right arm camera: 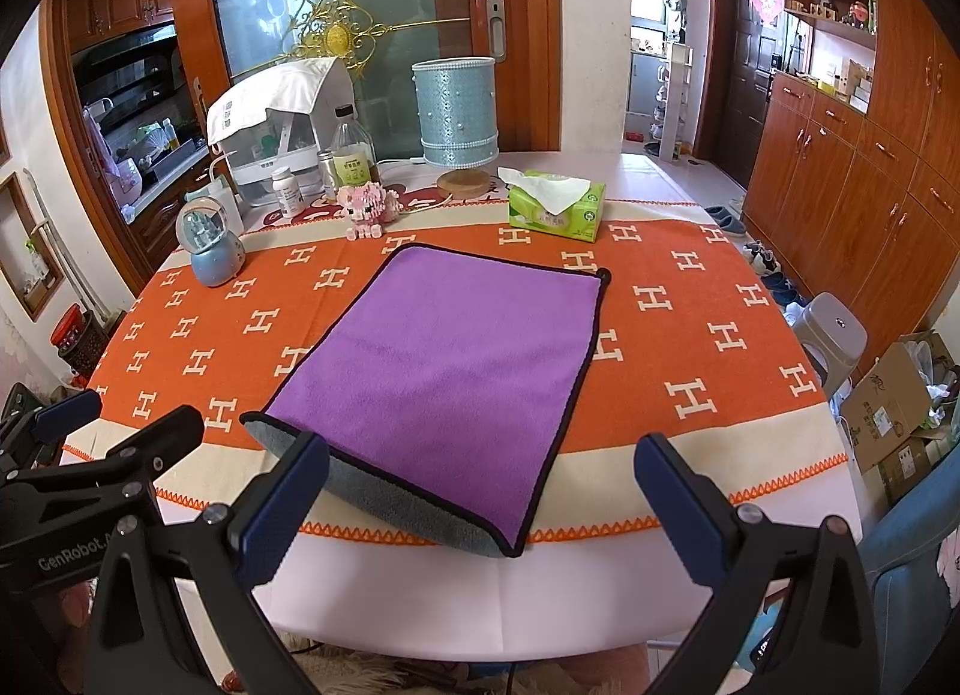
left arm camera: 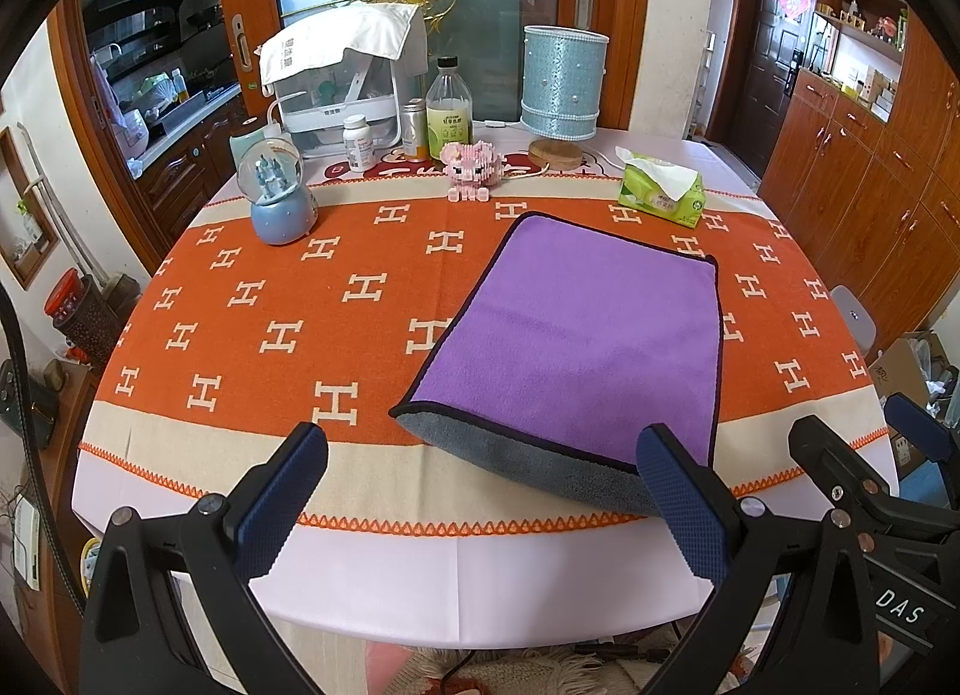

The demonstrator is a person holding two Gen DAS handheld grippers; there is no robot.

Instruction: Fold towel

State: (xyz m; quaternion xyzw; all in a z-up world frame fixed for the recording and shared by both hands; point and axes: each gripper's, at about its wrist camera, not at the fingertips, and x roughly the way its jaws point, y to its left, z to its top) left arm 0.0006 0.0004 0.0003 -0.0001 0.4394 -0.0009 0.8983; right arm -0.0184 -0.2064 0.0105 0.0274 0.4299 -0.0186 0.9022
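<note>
2 spread, empty grippers, left [left arm camera: 480, 491] and right [right arm camera: 480, 506], hover short of the purple, black-edged microfibre towel [right arm camera: 444, 371]. Its long axis runs away from me; its grey-lined near edge lies between them.

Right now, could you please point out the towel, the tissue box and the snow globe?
towel [right arm camera: 444, 359], right wrist view, middle of purple face
tissue box [right arm camera: 558, 212], right wrist view, green front
snow globe [left arm camera: 277, 185], left wrist view, glass dome

1. I count one purple towel [right arm camera: 444, 371], folded, on one orange H-pattern tablecloth [right arm camera: 690, 335].
2. Two grippers: left gripper [left arm camera: 480, 509], right gripper [right arm camera: 486, 509], both spread wide.
3. Far side: one snow globe [right arm camera: 210, 248], one pink block pig [right arm camera: 367, 206], one tissue pack [right arm camera: 558, 206], one blue lamp [right arm camera: 457, 119].
4. One white pill bottle [right arm camera: 287, 191], one clear bottle [right arm camera: 353, 152].
</note>
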